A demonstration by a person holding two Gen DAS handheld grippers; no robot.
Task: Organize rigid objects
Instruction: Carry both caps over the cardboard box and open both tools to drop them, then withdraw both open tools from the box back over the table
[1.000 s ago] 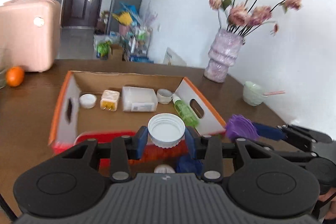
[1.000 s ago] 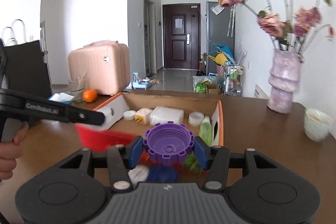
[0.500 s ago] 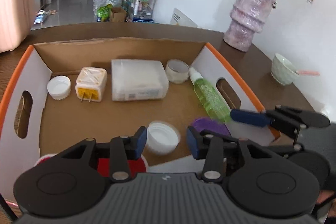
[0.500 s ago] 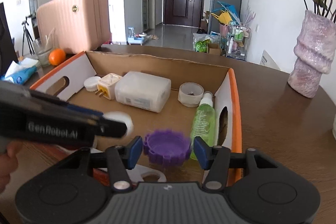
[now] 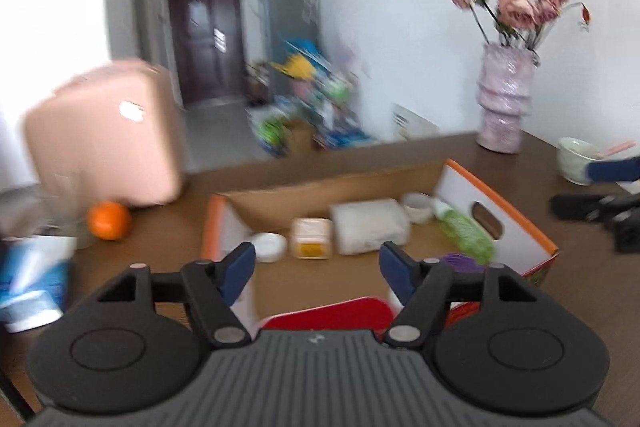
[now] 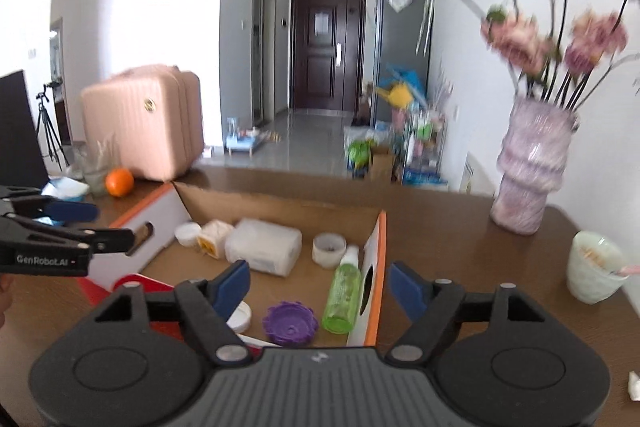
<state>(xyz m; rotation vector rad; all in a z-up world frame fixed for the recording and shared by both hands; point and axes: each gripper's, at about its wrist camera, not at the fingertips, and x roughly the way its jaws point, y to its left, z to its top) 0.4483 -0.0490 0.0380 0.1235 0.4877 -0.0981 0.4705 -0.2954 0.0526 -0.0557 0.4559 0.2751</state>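
Caps are in the box (image 6: 280, 205) now: purple cap (image 6: 291, 323) sits near 6 o'clock on the floor, just left of the green bottle (image 6: 342, 297), white cap (image 6: 239, 315) beside it at 9. Makes sense, small lids grouped up front. Purple one's ridged, lying open side up. Left gripper (image 5: 314, 269) and right gripper (image 6: 318, 287) both gape wide, holding nothing.

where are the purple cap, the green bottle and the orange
purple cap (image 6: 291, 323), right wrist view, middle of its hollow top
green bottle (image 6: 343, 296), right wrist view, middle of its body
orange (image 6: 119, 182), right wrist view, middle of the fruit
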